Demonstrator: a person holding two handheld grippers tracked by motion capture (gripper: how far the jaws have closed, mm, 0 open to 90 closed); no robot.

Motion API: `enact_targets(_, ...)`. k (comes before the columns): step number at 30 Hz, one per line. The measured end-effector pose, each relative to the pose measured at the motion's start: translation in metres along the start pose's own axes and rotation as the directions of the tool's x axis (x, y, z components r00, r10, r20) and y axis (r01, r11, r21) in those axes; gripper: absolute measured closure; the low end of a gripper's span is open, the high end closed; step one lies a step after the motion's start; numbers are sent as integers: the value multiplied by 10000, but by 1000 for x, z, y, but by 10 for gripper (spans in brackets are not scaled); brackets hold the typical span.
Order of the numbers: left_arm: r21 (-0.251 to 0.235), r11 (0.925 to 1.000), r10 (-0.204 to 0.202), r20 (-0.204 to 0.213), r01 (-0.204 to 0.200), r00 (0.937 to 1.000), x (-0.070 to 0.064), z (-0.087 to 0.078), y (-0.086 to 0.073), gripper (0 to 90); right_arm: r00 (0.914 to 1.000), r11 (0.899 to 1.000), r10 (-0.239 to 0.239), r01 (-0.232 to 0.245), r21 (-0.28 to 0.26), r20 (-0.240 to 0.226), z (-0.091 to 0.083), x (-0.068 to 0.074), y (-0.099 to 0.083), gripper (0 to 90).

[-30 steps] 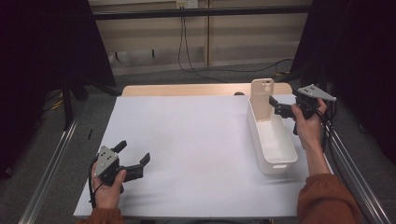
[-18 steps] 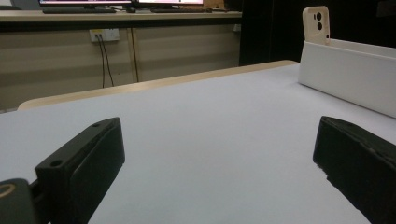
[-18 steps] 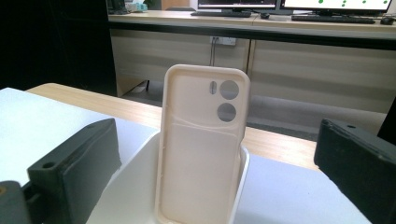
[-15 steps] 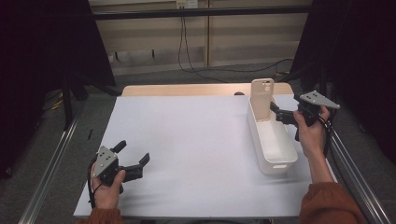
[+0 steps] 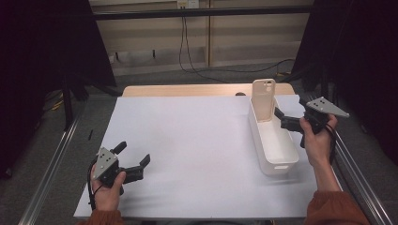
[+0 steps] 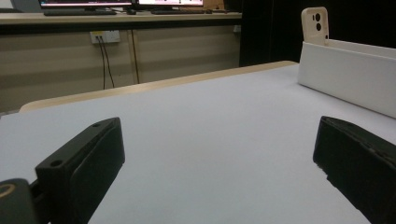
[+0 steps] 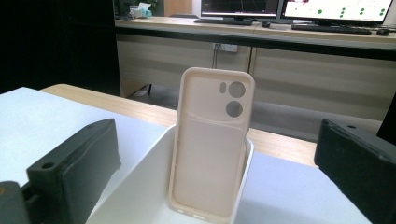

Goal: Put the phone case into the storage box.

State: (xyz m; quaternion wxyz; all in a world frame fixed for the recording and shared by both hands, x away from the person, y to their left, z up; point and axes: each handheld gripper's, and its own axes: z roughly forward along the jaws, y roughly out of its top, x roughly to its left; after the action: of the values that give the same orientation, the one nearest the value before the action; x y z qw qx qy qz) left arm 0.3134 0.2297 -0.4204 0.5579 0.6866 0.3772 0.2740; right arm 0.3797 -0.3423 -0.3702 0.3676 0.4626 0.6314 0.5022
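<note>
A beige phone case (image 5: 263, 99) stands upright against the far end wall of a long white bin (image 5: 274, 161) on the right of the table. My right gripper (image 5: 281, 119) is open just right of the bin's far end and points at the case without touching it. In the right gripper view the case (image 7: 212, 144) rises between the two spread jaws, its camera cut-outs at the top. My left gripper (image 5: 133, 153) rests open near the table's front left with nothing between its fingers. Its view has the bin (image 6: 345, 79) and the case (image 6: 315, 25) far off to the right.
A white sheet (image 5: 187, 140) covers the table, with a wooden strip (image 5: 187, 90) along the far edge. Metal rails (image 5: 51, 168) run down both sides. Beyond the table are a wall with cables and desks with monitors (image 7: 336, 9).
My right gripper has drawn back a little toward the near right, away from the phone case. The left gripper has stayed put.
</note>
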Motion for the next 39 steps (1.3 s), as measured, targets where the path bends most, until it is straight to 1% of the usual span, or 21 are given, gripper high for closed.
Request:
enact_targets(3,7,10000,37,-43,-37,10000,0,0,0,24,10000,10000,86,-85,-38,39,-7,0,-1,0)
enact_targets(4,-6,10000,24,-33,-24,10000,0,0,0,24,10000,10000,30,-30,-30,15,-9,0,-2,0)
enact_targets(7,42,10000,74,-39,-74,10000,0,0,0,24,10000,9998,89,-89,-167,-7,-16,1,-3,0)
enact_targets(11,16,10000,43,-28,-43,10000,-1,0,0,24,9999,9995,150,-151,-270,-34,-25,4,-5,0)
enact_targets(12,7,10000,-17,-75,17,10000,-1,0,-1,23,9999,9995,145,-146,-284,-45,-28,5,-6,0)
enact_targets(14,58,10000,-58,5,58,10000,-1,0,-1,24,9999,9995,136,-139,-287,-92,-32,8,-7,0)
enact_targets(17,59,10000,-39,-13,39,10000,-1,0,-1,24,9999,9996,34,-38,-289,-117,-37,11,-8,0)
enact_targets(18,69,10000,61,-31,-61,10000,0,-1,-1,23,9999,9994,22,-27,-346,-144,-38,12,-9,0)
enact_targets(19,38,10000,17,-81,-17,10000,0,-1,-1,23,9999,9992,3,-8,-394,-125,-40,13,-8,0)
enact_targets(20,64,10000,76,-48,-76,10000,0,-1,-1,23,9999,9991,-6,1,-427,-115,-42,14,-8,0)
enact_targets(22,38,10000,5,-74,-5,10000,0,-1,-1,23,9999,9990,15,-21,-449,-135,-45,16,-9,0)
enact_targets(24,29,9999,-115,-98,115,9999,0,-1,-1,23,9999,9991,66,-72,-422,-138,-49,18,-11,0)
enact_targets(25,71,9999,-91,-107,92,9999,0,-2,-2,23,9999,9991,-45,39,-412,-138,-51,19,-11,0)
enact_targets(26,34,9998,-218,-151,218,9996,-1,-2,-2,23,9999,9992,-45,39,-387,-151,-53,20,-12,0)
enact_targets(28,80,10000,-24,-148,26,9999,1,-4,-2,23,9998,9992,-52,44,-396,-217,-57,22,-14,0)
enact_targets(30,52,10000,-47,-179,48,9998,0,-6,-2,23,9998,9993,13,-21,-366,-222,-61,24,-16,0)
enact_targets(32,66,9998,-188,-196,189,9996,-1,-6,-3,23,9998,9993,-41,34,-365,-208,-64,25,-18,0)
enact_targets(33,70,9998,-157,-219,159,9996,-1,-7,-3,23,9999,9994,-17,12,-347,-164,-66,26,-20,0)
enact_targets(36,154,9999,36,-151,-33,9999,-2,-7,-3,23,9997,9996,29,-36,-293,-250,-71,28,-24,0)
enact_targets(38,111,9999,-34,-118,36,9999,-4,-7,-3,23,9996,9994,108,-117,-328,-261,-76,30,-28,0)
enact_targets(39,135,9999,-18,-116,19,9999,-4,-7,-3,23,9997,9995,66,-73,-302,-246,-78,31,-29,0)
